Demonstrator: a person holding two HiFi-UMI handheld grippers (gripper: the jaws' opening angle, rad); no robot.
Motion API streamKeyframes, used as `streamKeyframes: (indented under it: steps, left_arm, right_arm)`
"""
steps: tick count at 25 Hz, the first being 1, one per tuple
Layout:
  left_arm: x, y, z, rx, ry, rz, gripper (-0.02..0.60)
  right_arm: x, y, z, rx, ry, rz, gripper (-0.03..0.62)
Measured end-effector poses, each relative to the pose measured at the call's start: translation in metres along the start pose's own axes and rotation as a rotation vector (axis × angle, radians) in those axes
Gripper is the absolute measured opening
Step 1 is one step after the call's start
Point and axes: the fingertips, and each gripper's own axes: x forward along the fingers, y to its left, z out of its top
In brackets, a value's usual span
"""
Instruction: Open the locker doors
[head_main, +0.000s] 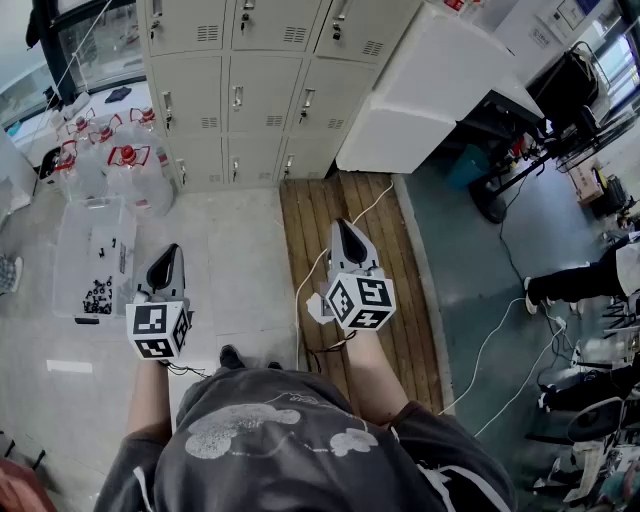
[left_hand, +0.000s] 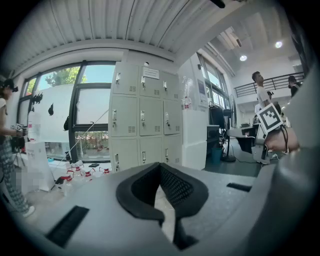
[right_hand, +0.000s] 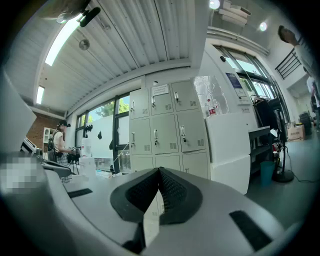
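Observation:
A bank of pale grey lockers stands against the far wall, three columns wide, every door in view closed, with small handles. It also fills the middle of the left gripper view and the right gripper view. My left gripper is held over the floor well short of the lockers, its jaws together with nothing between them. My right gripper hangs over the wooden planks, also far from the doors, shut and empty.
Clear jugs with red caps cluster at the lockers' left. A clear plastic bin sits on the floor at left. A white cabinet adjoins the lockers at right. Wooden planks and cables lie on the floor. A person's legs show at far right.

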Motion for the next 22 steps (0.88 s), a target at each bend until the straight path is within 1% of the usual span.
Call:
streamKeyframes:
  steps: [3, 5, 8, 11, 15, 17, 19, 20, 22]
  left_arm:
    - [-0.007, 0.005, 0.004, -0.027, 0.008, 0.046, 0.008]
    - [-0.009, 0.006, 0.01, -0.044, 0.004, 0.055, 0.008]
    - [-0.009, 0.005, 0.021, -0.045, -0.013, 0.046, 0.008]
    - [-0.01, 0.005, 0.022, -0.039, -0.012, 0.043, 0.008]
    - [-0.006, 0.012, 0.013, -0.063, 0.009, 0.042, 0.008]
    - [-0.002, 0.015, 0.002, -0.092, 0.027, 0.036, 0.008]
    - [0.0, 0.018, -0.007, -0.129, 0.041, 0.024, 0.008]
    - [0.002, 0.02, -0.007, -0.135, 0.04, 0.016, 0.008]
    - [0.007, 0.025, 0.0, -0.113, 0.024, 0.003, 0.008]
  right_arm:
    - [-0.004, -0.002, 0.004, -0.001, 0.011, 0.016, 0.028]
    - [-0.006, -0.003, 0.01, -0.002, 0.009, 0.02, 0.028]
    - [-0.004, 0.0, 0.016, -0.011, 0.0, 0.033, 0.028]
    - [-0.002, 0.009, 0.011, -0.012, 0.013, 0.053, 0.028]
    - [0.002, 0.02, 0.007, -0.04, 0.026, 0.068, 0.028]
    - [0.005, 0.025, 0.008, -0.053, 0.02, 0.08, 0.028]
    - [0.007, 0.033, 0.01, -0.049, 0.007, 0.114, 0.028]
    - [0.008, 0.038, 0.011, -0.044, -0.001, 0.128, 0.029]
    - [0.012, 0.044, 0.014, -0.04, -0.011, 0.139, 0.029]
